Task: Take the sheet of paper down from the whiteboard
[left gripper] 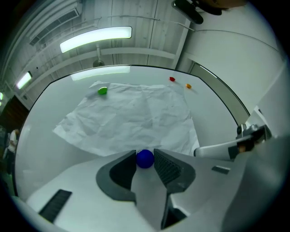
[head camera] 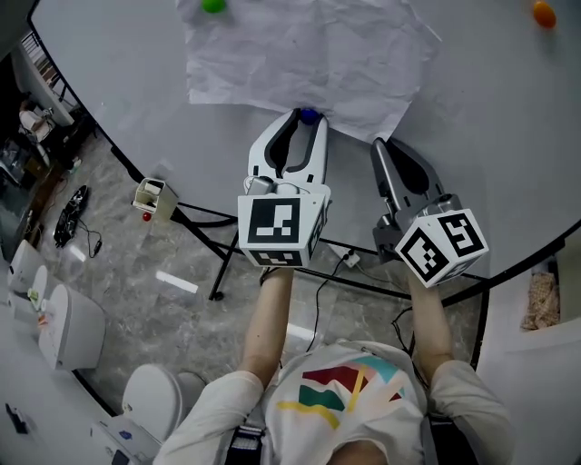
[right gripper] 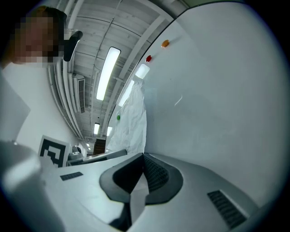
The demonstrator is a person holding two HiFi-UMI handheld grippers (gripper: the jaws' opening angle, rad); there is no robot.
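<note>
The crumpled sheet of paper (head camera: 300,54) hangs on the whiteboard (head camera: 490,118), pinned at its upper left corner by a green magnet (head camera: 213,5) and at its bottom edge by a blue magnet (left gripper: 145,159). The left gripper (head camera: 302,123) has its jaws partly apart, and both tips touch that blue magnet, which sits between them. The right gripper (right gripper: 143,156) is closed tight with nothing in it, its tip at the board just beside the paper's lower right corner. An orange magnet (head camera: 543,14) sits on the board well off to the right.

One whiteboard (head camera: 490,109), one sheet of paper (head camera: 304,59), two claws, left (head camera: 307,120) and right (head camera: 377,143), and four magnets: green (left gripper: 103,90), blue (left gripper: 145,158), red (left gripper: 171,79), orange (left gripper: 188,85).
</note>
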